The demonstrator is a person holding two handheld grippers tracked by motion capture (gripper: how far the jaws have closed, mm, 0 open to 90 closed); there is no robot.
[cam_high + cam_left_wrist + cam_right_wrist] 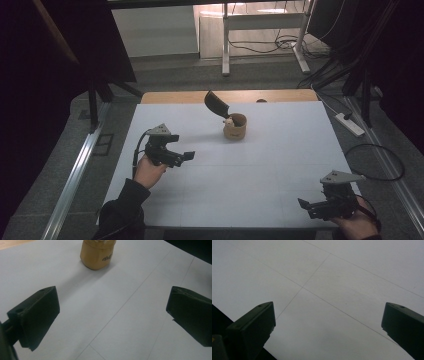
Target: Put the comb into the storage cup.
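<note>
Overhead, a tan cup (234, 127) stands toward the far middle of the white surface (280, 165) with a dark scoop (216, 104) leaning out of it, while the left tongs (181, 156) hover near its left, spread and empty, and the right tongs (311, 206) sit well apart at the near right corner, also spread. Along the left tongs (112, 315), the cup (96, 255) rises ahead between the wide jaws, bearing dark script too cut off to read. Along the right tongs (328, 327), the jaws gape over bare surface (337, 277) crossed by thin lines.
</note>
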